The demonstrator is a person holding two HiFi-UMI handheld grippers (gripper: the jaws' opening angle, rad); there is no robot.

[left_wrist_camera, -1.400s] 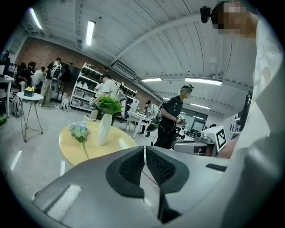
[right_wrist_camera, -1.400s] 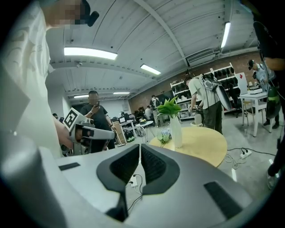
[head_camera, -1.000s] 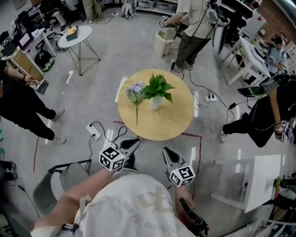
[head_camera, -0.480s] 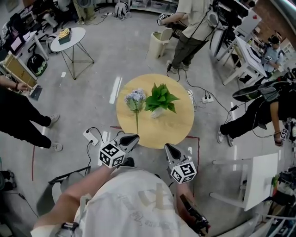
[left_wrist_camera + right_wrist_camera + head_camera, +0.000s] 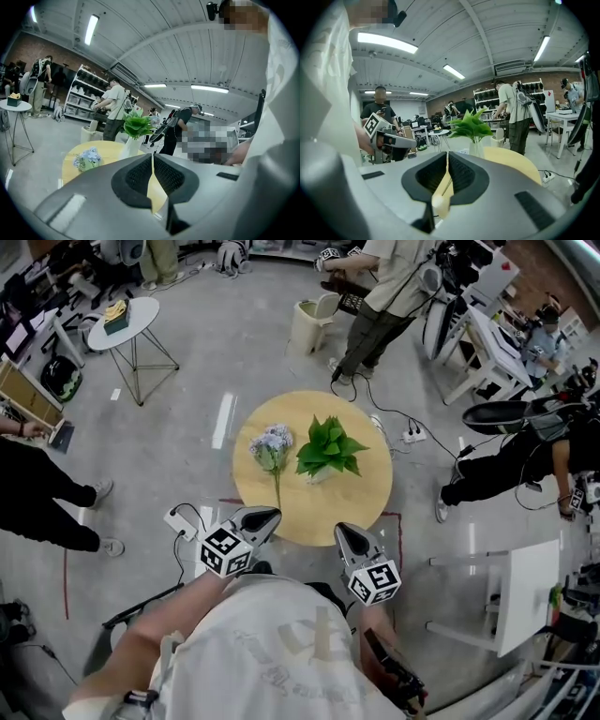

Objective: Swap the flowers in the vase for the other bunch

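Grey concrete floor [image 5: 187, 399], glossy, crossed by cables [image 5: 412, 423] and red tape [image 5: 394, 515].

Head view: round pale-wood tabletop [image 5: 361, 507] at centre, ringed by people [image 5: 375, 306], a wire-legged side table [image 5: 125, 320], a bin [image 5: 305, 324] and a power strip [image 5: 178, 521]. On it, white vase [image 5: 319, 474] upright, mostly hidden under broad green leaves [image 5: 330, 448]. Just beside, to the left, blue bunch [image 5: 271, 446] lying flat, thin stem toward the near edge. Left tool [image 5: 265, 517] and right tool [image 5: 343, 534] at that near edge, apart from both bunches, nothing in between. Arms cut off below by a pale shirt [image 5: 281, 652].

Left gripper view: ribbed dark pads [image 5: 140, 173] pressed together, clenched on nothing. Past the smooth grey tool body, blue bunch low at left, vase and leaves to its right. Near half of tabletop covered by the tool. Shelves [image 5: 84, 96] and standing people behind.

Right gripper view: same ribbed pads, clamped tight and empty, a sliver of tabletop showing below them. Vase and leaves straight ahead. Blue bunch hard to make out past the tool body. Left tool off to the left.
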